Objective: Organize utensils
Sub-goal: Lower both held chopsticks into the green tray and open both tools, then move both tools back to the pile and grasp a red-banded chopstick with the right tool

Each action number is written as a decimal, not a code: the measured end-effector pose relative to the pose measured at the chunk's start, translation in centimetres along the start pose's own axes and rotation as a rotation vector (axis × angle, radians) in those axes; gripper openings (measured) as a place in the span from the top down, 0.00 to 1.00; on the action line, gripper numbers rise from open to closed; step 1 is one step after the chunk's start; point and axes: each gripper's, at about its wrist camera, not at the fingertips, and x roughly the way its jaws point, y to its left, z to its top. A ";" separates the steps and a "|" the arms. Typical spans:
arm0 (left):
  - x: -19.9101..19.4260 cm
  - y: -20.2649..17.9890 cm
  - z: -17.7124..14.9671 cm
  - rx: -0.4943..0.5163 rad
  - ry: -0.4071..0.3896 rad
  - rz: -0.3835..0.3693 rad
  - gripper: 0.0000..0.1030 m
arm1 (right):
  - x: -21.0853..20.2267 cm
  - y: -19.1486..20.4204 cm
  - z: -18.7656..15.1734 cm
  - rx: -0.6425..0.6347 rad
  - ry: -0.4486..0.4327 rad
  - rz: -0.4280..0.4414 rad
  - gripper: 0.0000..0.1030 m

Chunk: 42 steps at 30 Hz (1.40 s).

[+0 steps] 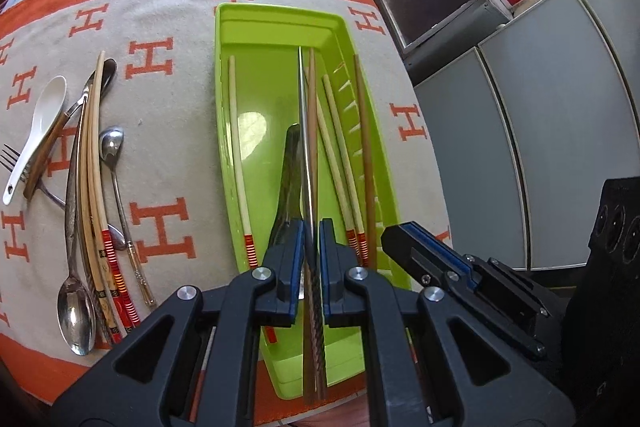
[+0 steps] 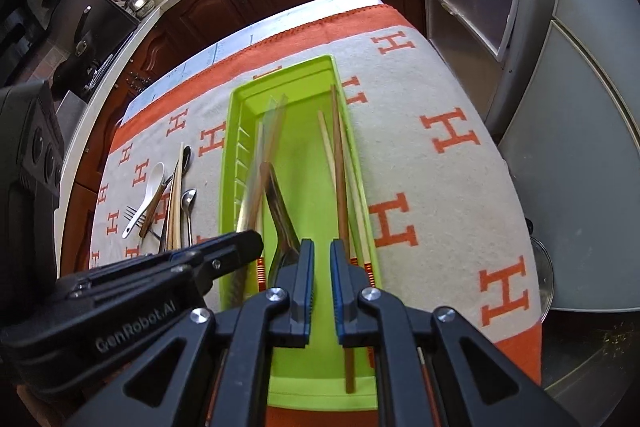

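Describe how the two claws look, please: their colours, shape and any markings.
Both claws are matte black plastic with angular arms, triangular cut-outs and round silver screws at the joints. The left claw and the right claw each have two flat fingers lined with blue ribbed pads. In the right wrist view, white lettering "GenRobot.AI" shows on the left claw's side. No cables or sleeves are visible.

The chopsticks [image 2: 262, 163] held by the left gripper [image 2: 256, 241] are motion-blurred in the right wrist view. The fork [image 1: 12, 157] is half covered by the white spoon [image 1: 34, 131] and cut by the picture's edge
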 end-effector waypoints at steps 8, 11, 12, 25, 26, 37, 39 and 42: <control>-1.0 -0.6 -0.8 0.052 -0.018 0.036 0.94 | -0.3 -0.2 -0.4 0.020 -0.012 0.015 0.92; -1.9 0.0 -1.3 0.052 -0.033 0.047 0.88 | -0.3 0.0 -0.8 0.015 -0.006 0.024 0.92; -2.2 0.2 -1.5 0.053 -0.041 0.054 0.87 | -0.3 0.2 -0.9 0.011 -0.006 0.028 0.92; -6.7 3.1 -4.4 0.068 -0.154 0.154 0.82 | -1.3 3.0 -2.5 -0.045 -0.025 0.027 0.92; -6.9 3.1 -4.7 0.072 -0.158 0.159 0.82 | -1.4 3.1 -2.6 -0.047 -0.026 0.024 0.92; -9.3 6.5 -6.7 0.069 -0.223 0.243 0.61 | -2.1 5.7 -3.7 -0.092 -0.030 0.009 0.92; -10.1 7.7 -7.0 0.061 -0.249 0.276 0.61 | -2.1 6.5 -3.8 -0.105 -0.029 0.009 0.92; -11.3 9.8 -7.4 0.035 -0.284 0.327 0.61 | -1.7 7.5 -3.9 -0.118 -0.023 0.014 0.92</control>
